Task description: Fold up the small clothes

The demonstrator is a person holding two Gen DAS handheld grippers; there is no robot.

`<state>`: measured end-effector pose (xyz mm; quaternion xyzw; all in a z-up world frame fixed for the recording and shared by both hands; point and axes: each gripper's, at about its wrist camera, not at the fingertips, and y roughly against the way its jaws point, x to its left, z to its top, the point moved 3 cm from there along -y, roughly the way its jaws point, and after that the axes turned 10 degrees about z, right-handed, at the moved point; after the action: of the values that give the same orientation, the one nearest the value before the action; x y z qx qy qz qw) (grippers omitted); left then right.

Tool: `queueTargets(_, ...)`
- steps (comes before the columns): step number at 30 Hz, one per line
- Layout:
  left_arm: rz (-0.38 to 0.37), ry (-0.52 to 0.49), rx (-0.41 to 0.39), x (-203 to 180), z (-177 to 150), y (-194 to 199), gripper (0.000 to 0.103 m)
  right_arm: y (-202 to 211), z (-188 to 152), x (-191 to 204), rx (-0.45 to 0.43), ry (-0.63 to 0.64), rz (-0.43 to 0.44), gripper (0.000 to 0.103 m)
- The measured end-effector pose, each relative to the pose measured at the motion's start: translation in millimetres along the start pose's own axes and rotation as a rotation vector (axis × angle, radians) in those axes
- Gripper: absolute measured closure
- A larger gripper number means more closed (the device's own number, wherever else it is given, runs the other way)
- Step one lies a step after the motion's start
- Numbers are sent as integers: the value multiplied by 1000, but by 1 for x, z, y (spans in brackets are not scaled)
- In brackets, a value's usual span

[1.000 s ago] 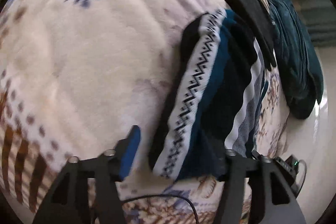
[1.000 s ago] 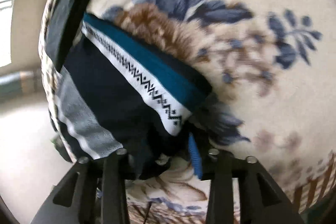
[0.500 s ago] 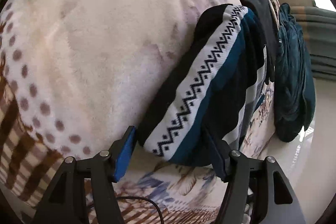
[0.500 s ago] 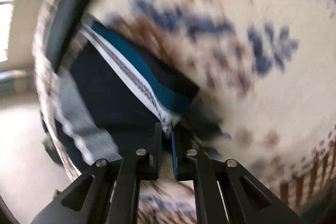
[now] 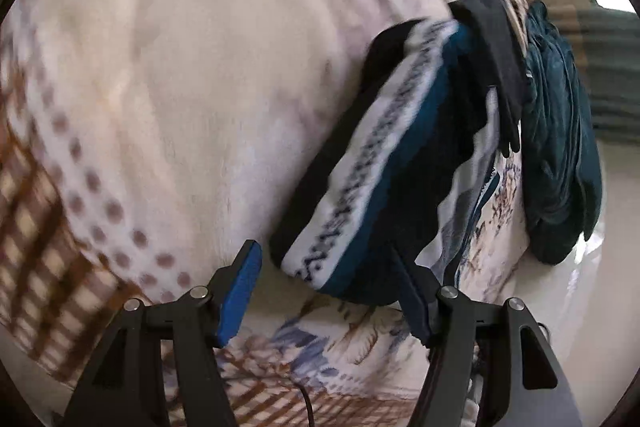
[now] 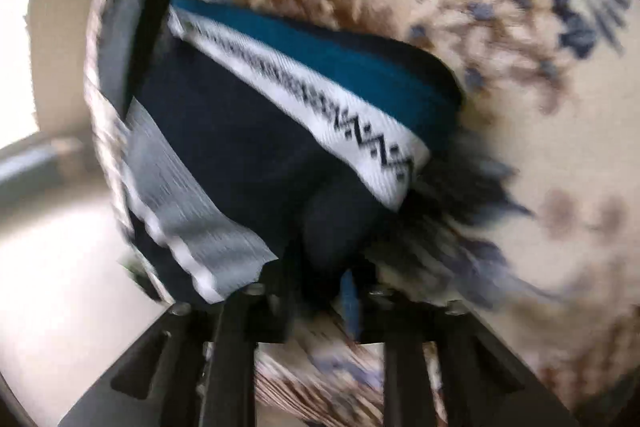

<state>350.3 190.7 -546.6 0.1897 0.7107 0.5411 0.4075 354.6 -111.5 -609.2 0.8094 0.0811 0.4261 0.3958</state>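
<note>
A folded navy garment (image 5: 404, 163) with a white zigzag band and a teal stripe lies on the floral blanket (image 5: 180, 75). My left gripper (image 5: 326, 287) is open, and its blue-padded fingers (image 5: 240, 283) straddle the garment's near end without pressing it. In the right wrist view the same garment (image 6: 240, 131) fills the middle, with a grey and white striped part at its left. My right gripper (image 6: 316, 301) sits at its near edge. Its jaws are opening, with a lump of dark fabric between them. This view is blurred.
A black garment (image 5: 496, 55) lies across the folded one's far end. Beside it a teal garment (image 5: 560, 147) is bunched at the blanket's right edge, with pale floor (image 5: 600, 287) beyond. A thin black cable (image 5: 304, 399) runs under the left gripper.
The right gripper's jaws, pinched nearly shut on the garment's near edge half a second ago, now stand apart again. The left gripper stays open around the garment's end.
</note>
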Motion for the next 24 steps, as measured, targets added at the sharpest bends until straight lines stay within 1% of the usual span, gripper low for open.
queueTargets(1, 12, -53, -29, -12, 9, 10, 41, 6, -2, 1, 22, 6, -34, 40)
queueTargets(2, 23, -97, -53, -24, 17, 16, 40, 13, -4, 3, 35, 15, -67, 40)
queueTargets(3, 39, -144, -80, -36, 24, 21, 31, 23, -4, 9, 34, 38, -88, 40)
queueTargets(4, 53, -220, -123, -56, 37, 28, 23, 33, -2, 20, 25, 80, -100, 40)
queueTargets(5, 64, -275, -155, -71, 45, 31, 21, 39, 4, 36, 15, 132, -119, 40)
queueTargets(7, 99, -381, -221, -104, 67, 33, 21, 43, 15, 70, 6, 225, -89, 40)
queueTargets(8, 118, -422, -246, -118, 77, 30, 21, 40, 24, 94, 14, 297, -80, 39)
queueTargets(10, 189, -477, -285, -137, 101, 18, 21, 19, 43, 139, 60, 440, -87, 32)
queueTargets(11, 219, -494, -298, -143, 108, 12, 21, 3, 54, 161, 87, 503, -107, 32)
queueTargets(12, 258, -502, -309, -146, 116, 6, 21, -13, 63, 182, 106, 527, -136, 32)
queueTargets(13, 272, -502, -310, -146, 120, 2, 21, -32, 75, 203, 130, 542, -163, 32)
queueTargets(14, 271, -495, -304, -146, 123, -2, 21, -48, 88, 223, 148, 554, -164, 32)
queueTargets(15, 270, -480, -295, -143, 126, -5, 21, -57, 91, 236, 160, 570, -166, 32)
queueTargets(16, 271, -458, -286, -138, 128, -8, 21, -75, 98, 255, 195, 627, -203, 32)
queueTargets(17, 260, -436, -273, -134, 129, -12, 21, -97, 106, 268, 239, 688, -264, 33)
queueTargets(18, 253, -417, -259, -132, 130, -15, 21, -120, 112, 277, 274, 726, -329, 37)
queueTargets(19, 257, -395, -247, -126, 129, -19, 21, -137, 117, 275, 314, 748, -398, 54)
queueTargets(20, 252, -376, -235, -123, 128, -22, 21, -156, 122, 264, 397, 751, -516, 65)
queueTargets(21, 235, -356, -217, -118, 128, -27, 21, -168, 124, 252, 465, 735, -589, 69)
queueTargets(22, 230, -342, -208, -117, 127, -29, 21, -176, 124, 238, 550, 706, -645, 69)
queueTargets(23, 224, -330, -202, -115, 126, -30, 21, -179, 124, 228, 633, 692, -682, 69)
queueTargets(24, 213, -320, -198, -113, 126, -30, 21, -179, 126, 229, 652, 690, -686, 69)
